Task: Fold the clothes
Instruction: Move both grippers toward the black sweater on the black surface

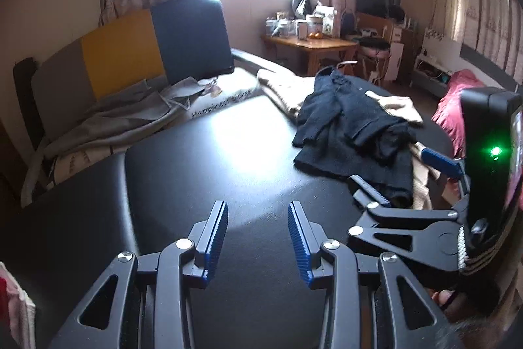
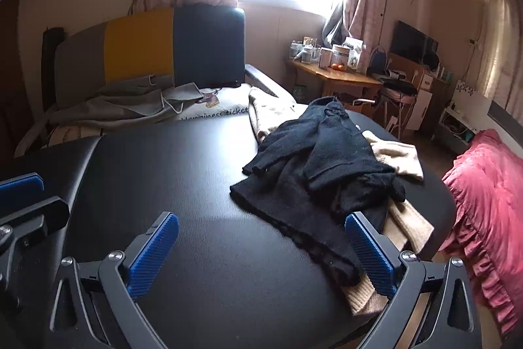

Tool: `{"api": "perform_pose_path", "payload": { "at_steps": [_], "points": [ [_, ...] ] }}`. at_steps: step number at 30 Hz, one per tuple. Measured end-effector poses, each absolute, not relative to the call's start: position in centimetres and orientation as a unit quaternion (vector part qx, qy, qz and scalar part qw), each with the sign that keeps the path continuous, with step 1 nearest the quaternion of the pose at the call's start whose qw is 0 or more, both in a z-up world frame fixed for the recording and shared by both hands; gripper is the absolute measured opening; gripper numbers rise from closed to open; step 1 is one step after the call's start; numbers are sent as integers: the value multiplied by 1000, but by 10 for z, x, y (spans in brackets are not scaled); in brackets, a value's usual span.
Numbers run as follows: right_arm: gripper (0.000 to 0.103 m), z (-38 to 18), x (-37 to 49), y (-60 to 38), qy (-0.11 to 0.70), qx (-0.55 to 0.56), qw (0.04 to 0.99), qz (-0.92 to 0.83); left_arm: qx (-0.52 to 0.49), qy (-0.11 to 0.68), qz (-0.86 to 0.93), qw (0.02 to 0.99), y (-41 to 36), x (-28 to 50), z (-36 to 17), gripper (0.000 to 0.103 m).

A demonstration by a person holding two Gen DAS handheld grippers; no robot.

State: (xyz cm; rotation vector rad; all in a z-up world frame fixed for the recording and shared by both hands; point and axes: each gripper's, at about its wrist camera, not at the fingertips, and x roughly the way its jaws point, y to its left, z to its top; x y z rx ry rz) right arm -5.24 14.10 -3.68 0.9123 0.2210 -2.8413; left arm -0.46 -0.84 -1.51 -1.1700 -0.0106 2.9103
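Black knit sweater (image 2: 313,165) lies rumpled on beige garments (image 2: 405,224), right half of the black table (image 2: 183,159), long axis running lower right to upper centre. Right hand-held gripper (image 2: 261,254), jaws spread, empty, sits nearest, right finger touching the hem. Left hand-held gripper (image 1: 257,237), parted, empty, hangs over bare table at lower frame, sweater (image 1: 353,133) up and right.

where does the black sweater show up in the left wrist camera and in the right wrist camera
Left wrist view: the black sweater lies right of centre on the black table, beyond the open left gripper.
Right wrist view: the black sweater lies centre-right, its near hem between the fingers of the open right gripper.
Shared landmark: the yellow panel of the headboard, upper left in both.
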Motion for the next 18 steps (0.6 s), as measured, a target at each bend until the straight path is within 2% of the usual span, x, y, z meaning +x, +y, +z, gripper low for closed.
{"api": "perform_pose_path", "payload": {
  "at_steps": [3,7,10,11,18],
  "points": [
    [103,-53,-58,149,46,329,106,-937,-407,-15,913,9,-17,-9,-30,45],
    [103,-74,-64,159,8,362,147,-921,-472,-56,879,44,-29,-17,-77,45],
    [103,-90,-71,170,-26,384,178,-906,-484,-88,868,68,-35,-43,-89,42],
    [103,-94,-77,181,-56,386,187,-901,-487,-99,864,76,-37,-51,-93,40],
    [103,-99,-138,284,-290,341,211,-869,-506,-163,837,129,-45,-123,-116,40]
  ]
}}
